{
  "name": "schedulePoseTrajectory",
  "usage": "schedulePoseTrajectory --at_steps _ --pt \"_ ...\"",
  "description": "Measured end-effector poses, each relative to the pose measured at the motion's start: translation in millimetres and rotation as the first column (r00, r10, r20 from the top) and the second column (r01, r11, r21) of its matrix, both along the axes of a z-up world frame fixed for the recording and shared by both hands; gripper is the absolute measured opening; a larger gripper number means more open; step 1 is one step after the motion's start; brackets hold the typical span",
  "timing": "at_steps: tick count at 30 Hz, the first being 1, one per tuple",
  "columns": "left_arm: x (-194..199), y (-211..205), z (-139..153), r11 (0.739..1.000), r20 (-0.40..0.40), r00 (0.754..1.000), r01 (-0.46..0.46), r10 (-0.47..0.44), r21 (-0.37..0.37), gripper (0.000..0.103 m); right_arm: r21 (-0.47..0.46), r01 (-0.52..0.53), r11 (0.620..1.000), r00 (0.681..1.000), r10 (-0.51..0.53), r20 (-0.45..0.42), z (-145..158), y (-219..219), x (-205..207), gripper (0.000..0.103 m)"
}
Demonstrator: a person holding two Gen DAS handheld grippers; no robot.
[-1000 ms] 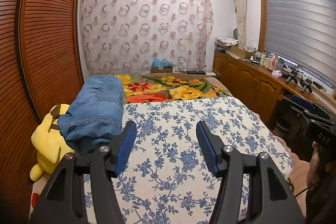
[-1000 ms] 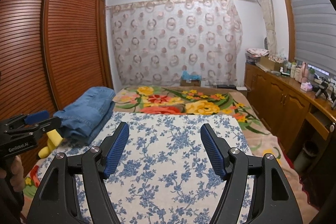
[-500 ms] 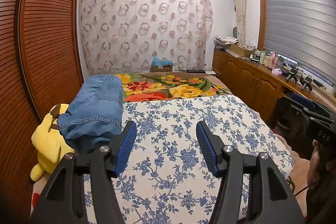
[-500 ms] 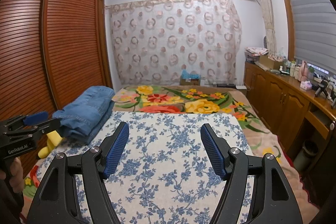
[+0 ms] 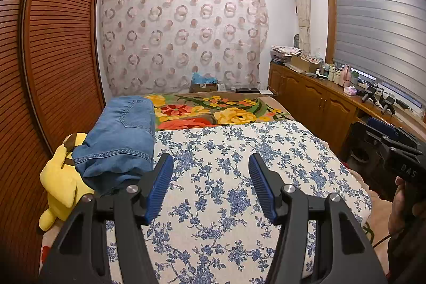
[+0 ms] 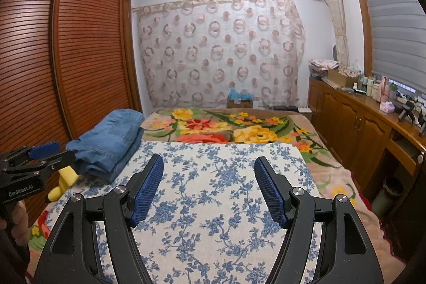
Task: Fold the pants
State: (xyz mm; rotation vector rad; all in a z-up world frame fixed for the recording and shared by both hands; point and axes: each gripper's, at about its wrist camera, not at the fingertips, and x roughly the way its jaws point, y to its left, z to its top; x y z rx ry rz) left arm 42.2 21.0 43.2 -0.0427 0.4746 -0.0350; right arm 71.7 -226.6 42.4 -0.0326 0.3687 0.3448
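Two grippers hang above the bed with nothing between their pads, and the pants sit already folded at the far left; judged from that, the folding itself looks finished or a fresh garment has not yet been brought in. Starting at the left edge, a yellow plush toy (image 5: 62,182) lies against the slatted wardrobe (image 5: 53,44), and the folded jeans (image 5: 119,135) rest partly on it, a compact denim stack with a back pocket facing up, at the left border of the blue-flowered sheet (image 5: 226,177). Just right of the stack the left gripper (image 5: 210,182) is held with its jaws moderately apart and empty, pointing slightly downward over the sheet; its left finger overlaps the near corner of the denim in the left wrist view, but I cannot tell whether it touches. Further right, the right gripper (image 6: 207,185) stands a little wider, also empty, over the bare middle of the sheet; beyond it lies the bright floral blanket (image 6: 239,129), and at the right wall a wooden cabinet (image 6: 359,129) crowded with small items. If more folding is wanted, the next move calls for reaching left to the stack; otherwise it calls for another pair to be laid flat on the open sheet, which offers ample room.
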Motion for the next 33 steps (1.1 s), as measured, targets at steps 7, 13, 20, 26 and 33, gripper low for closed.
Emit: schedulePoseTrajectory --at_steps 7,13,20,26,33 --pt "-0.3 -0.5 -0.3 1.0 0.0 1.0 0.001 -0.001 0.001 0.059 0.002 -0.001 1.0 1.0 0.001 0.0 0.2 -1.0 0.3 0.073" --pt "-0.4 -0.8 0.0 1.0 0.001 1.0 0.001 -0.001 0.001 0.059 0.001 0.004 1.0 1.0 -0.004 0.0 -1.2 -2.6 0.5 0.073" --pt "-0.5 -1.0 -0.3 1.0 0.0 1.0 0.0 0.0 0.0 0.059 0.001 0.004 1.0 1.0 -0.004 0.0 -0.8 -2.8 0.7 0.073" --pt "-0.6 -1.1 -0.3 1.0 0.001 1.0 0.001 -0.001 0.001 0.059 0.003 0.003 1.0 1.0 -0.003 0.0 -0.7 -3.0 0.8 0.073" --pt "-0.8 -2.8 0.1 1.0 0.002 1.0 -0.001 0.001 0.001 0.059 0.002 0.002 1.0 1.0 -0.002 0.0 -0.8 -3.2 0.9 0.073"
